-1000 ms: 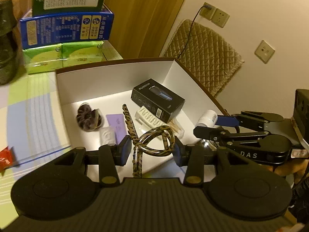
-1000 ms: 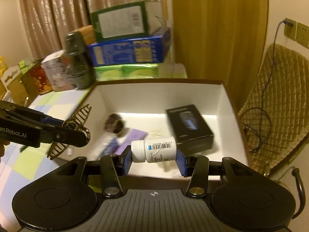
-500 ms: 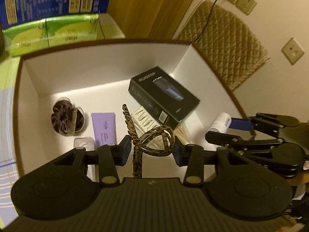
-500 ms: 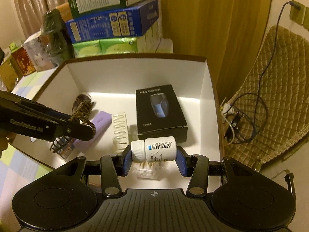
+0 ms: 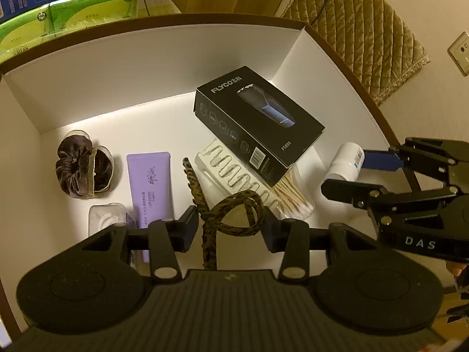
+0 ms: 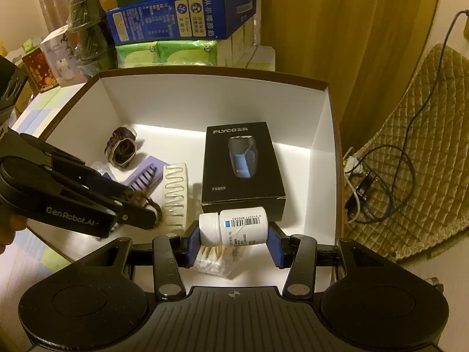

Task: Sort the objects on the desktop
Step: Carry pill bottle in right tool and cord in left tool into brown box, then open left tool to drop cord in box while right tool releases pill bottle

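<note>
Box, open-topped, on the table with cartons stacked behind its far wall; contents on its floor, left to right in the left wrist view: scrunchie, tube with a small packet just left of its near end, hair clip, shaver carton (one edge resting on the clip and on the cotton swabs at its near corner). Above the box: left gripper over the near middle with a patterned clip between its pads, right gripper over the near right corner with a bottle lying crosswise between its pads. Quilted cushion with a cable on it lies outside, right of the box.
</note>
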`<state>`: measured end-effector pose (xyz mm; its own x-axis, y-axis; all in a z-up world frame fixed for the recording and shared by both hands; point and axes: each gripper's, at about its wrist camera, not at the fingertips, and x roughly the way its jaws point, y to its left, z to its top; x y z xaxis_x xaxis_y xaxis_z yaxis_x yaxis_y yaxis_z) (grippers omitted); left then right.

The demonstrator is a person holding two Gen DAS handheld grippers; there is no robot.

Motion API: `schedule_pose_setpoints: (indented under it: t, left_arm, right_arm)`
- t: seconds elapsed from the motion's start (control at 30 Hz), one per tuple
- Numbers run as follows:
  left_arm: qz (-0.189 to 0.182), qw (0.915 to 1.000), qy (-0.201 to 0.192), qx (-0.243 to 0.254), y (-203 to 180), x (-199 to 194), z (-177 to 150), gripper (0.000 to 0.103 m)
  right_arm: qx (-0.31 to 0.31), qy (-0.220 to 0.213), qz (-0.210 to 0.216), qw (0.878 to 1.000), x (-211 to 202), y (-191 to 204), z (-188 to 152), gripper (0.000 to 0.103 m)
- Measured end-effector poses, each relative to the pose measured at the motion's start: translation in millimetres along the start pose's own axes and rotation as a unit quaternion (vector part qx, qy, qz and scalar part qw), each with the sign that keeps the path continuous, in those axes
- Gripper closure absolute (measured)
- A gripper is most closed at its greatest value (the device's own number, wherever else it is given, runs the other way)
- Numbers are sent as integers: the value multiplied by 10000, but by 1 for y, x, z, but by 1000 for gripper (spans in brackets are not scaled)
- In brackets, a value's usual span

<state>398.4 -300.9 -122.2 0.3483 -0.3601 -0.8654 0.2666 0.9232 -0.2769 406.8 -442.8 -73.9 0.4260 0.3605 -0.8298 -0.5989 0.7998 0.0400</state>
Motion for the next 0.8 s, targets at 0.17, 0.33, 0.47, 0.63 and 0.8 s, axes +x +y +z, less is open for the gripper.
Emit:
schedule_pose_setpoints:
  t: [0.17, 0.33, 0.47, 0.63, 0.8]
  left_arm:
    - [-26, 10000, -35, 39, 1, -4, 1, 57]
    - [47, 9999, -103, 92, 3, -10, 2, 53]
    - [89, 9998, -146, 98, 4, -15, 3, 53]
    - [166, 9996, -192, 102, 7, -19, 1, 52]
    - [251, 9993, -263, 104, 10, -25, 0, 50]
  right_arm:
    - [-130, 138, 31, 9998, 2, 1, 4, 59]
    - [-183, 245, 127, 9995, 5, 3, 4, 58]
    - [-184, 312, 166, 9992, 9, 5, 4, 59]
    - [-194, 343, 187, 9990, 12, 8, 3, 58]
    - [-173, 207, 174, 9995, 10, 10, 4, 58]
